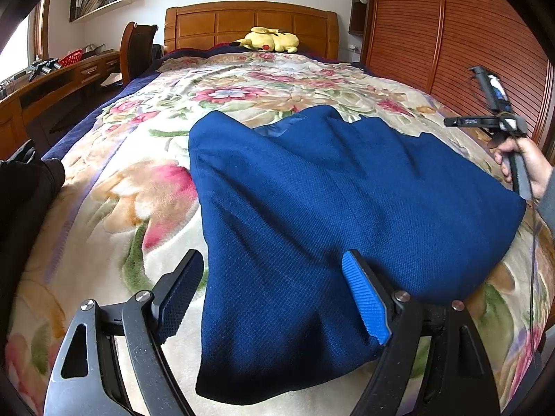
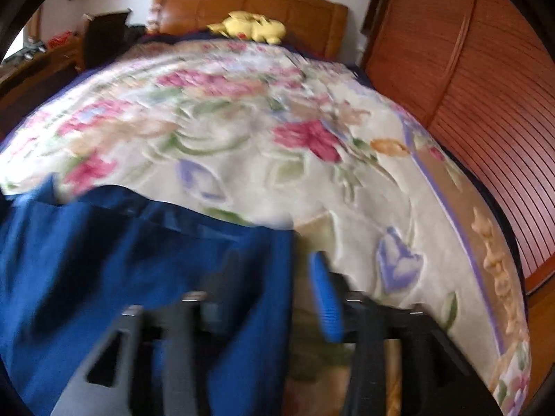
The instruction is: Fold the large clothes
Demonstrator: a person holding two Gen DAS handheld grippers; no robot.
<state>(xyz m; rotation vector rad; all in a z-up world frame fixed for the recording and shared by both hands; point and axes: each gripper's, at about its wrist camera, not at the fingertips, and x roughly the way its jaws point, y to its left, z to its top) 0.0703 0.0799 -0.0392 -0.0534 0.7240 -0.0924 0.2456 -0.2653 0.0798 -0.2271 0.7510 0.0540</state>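
Closest to the viewer, the left gripper (image 1: 274, 298) hovers low over the near end of a folded navy blue garment (image 1: 340, 201), which lies flat on a bed covered by a cream floral blanket (image 1: 145, 187). Its jaws stand spread wide, one on either side of the garment's narrow near corner: the left pad sits over the blanket just beside the cloth's edge, the right pad over the cloth itself. Neither pad presses on the fabric.

Seen from the right wrist camera, which is blurred, the right gripper (image 2: 277, 298) is at the garment's (image 2: 114, 277) right edge. Its jaws are parted, with the left finger over the blue cloth and the blue right pad over the blanket (image 2: 312, 180) just beyond the cloth's edge. No fabric is pinched between them.

Further back in the left view, a hand (image 1: 523, 163) holds the right gripper's handle at the garment's far right side.

Beyond the garment, the blanket stretches to a wooden headboard (image 1: 249, 24), where a yellow plush toy (image 1: 272, 40) lies. A slatted wooden wardrobe (image 1: 451, 41) stands along the right.
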